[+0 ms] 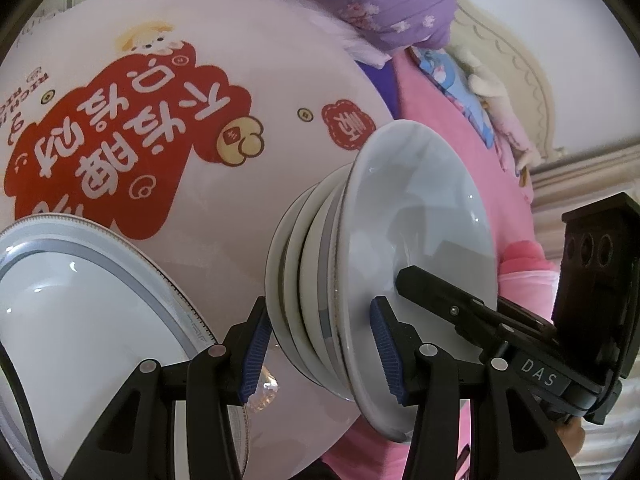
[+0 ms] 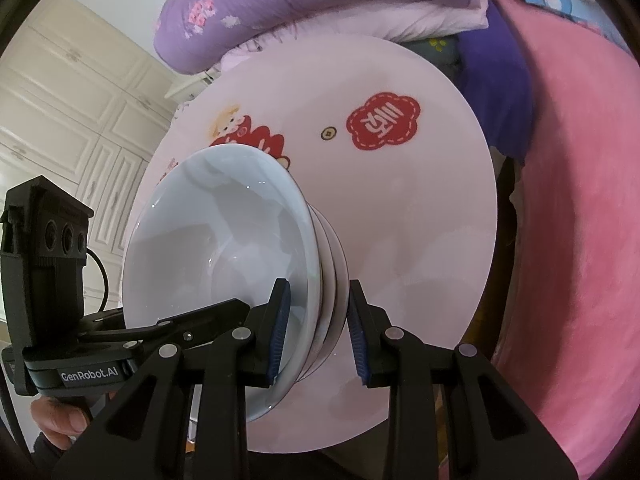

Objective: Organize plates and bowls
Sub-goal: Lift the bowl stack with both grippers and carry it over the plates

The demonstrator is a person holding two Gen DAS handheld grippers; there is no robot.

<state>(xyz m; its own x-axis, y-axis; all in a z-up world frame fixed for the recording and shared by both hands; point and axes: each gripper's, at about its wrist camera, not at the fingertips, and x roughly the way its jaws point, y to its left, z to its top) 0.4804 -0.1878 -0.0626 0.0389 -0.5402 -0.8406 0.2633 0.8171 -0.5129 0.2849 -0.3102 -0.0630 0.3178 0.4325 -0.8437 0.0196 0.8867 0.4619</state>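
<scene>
A stack of several nested white bowls [image 1: 420, 208] [image 2: 224, 232] stands on a round pale-pink table [image 1: 240, 220] [image 2: 420, 220] printed with red shapes. My left gripper [image 1: 320, 350] is shut on the stack's near rim, one blue pad outside the lowest bowl and one inside the top bowl. From the opposite side my right gripper [image 2: 318, 336] is shut on the same stack, one pad in the top bowl and one against the outer walls. Each view shows a black finger [image 1: 424, 284] [image 2: 216, 312] of the other gripper reaching into the top bowl. A white plate [image 1: 80, 300] with a grey patterned rim lies left of the stack.
Pink bedding [image 2: 580, 200] lies beyond the table's right edge and a purple flowered quilt [image 2: 320, 0] is piled behind it. A cream wardrobe [image 2: 80, 120] stands at the left, a cream headboard [image 1: 520, 80] at the far right. A hand [image 2: 60, 416] holds the left gripper's handle.
</scene>
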